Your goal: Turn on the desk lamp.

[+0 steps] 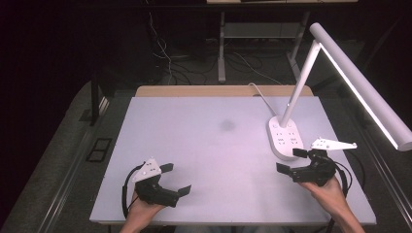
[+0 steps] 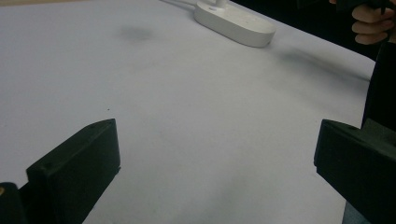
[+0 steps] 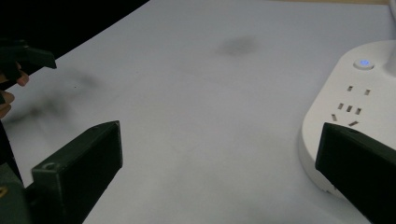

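- Left gripper [image 1: 177, 178]: held low over the near left of the white mat [image 1: 209, 145], jaws spread wide with nothing between them. It reads as a waiting posture, since only bare mat lies ahead of it.
- Right gripper [image 1: 290, 161]: jaws also wide and empty, hovering just beside the near end of the lamp base [image 1: 284, 137]. In its own view one jaw overlaps the base's edge [image 3: 355, 107]; whether it touches cannot be told.
- Lamp base: stands at the right of the mat, socket slots facing up, blue indicator [image 3: 364, 62] lit. The lamp arm [image 1: 301, 82] leans up from it, carrying the lit head [image 1: 362, 80] over the right edge.
- Judgement: the right gripper is placed to address the base; the left keeps well apart so as not to obstruct.
- A faint dark smudge [image 1: 227, 125] marks the mat centre.
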A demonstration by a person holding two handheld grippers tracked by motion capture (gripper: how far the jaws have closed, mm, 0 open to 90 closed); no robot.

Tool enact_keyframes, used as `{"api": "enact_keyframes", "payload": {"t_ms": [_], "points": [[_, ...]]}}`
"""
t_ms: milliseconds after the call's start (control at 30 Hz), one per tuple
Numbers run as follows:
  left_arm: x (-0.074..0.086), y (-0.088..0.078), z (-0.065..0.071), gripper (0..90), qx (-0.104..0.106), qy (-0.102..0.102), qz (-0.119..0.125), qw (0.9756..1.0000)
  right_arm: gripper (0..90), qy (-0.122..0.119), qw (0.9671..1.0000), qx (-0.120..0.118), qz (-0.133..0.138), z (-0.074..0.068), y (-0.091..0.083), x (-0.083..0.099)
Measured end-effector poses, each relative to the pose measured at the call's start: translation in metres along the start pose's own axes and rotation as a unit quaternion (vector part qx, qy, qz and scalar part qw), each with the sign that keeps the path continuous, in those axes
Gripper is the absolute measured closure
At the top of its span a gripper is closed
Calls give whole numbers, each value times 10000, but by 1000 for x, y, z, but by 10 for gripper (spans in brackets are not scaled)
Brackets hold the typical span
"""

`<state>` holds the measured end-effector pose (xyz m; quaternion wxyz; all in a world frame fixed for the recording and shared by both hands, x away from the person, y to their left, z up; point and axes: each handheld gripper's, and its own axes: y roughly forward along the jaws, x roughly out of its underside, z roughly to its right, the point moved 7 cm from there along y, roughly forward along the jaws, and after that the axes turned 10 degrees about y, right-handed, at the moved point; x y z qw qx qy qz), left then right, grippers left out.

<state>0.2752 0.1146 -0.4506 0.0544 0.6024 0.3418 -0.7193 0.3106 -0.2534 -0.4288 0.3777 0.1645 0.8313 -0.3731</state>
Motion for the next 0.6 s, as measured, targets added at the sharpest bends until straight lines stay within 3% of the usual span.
{"api": "enact_keyframes", "payload": {"t_ms": [200, 600], "points": [[0, 0, 0, 0, 21, 13, -9, 10000, 5, -10, 9999, -157, -17, -7, 2, 14], [0, 1, 0, 0, 37, 14, -20, 10000, 5, -142, 9996, -226, 71, -15, 3, 33]]}}
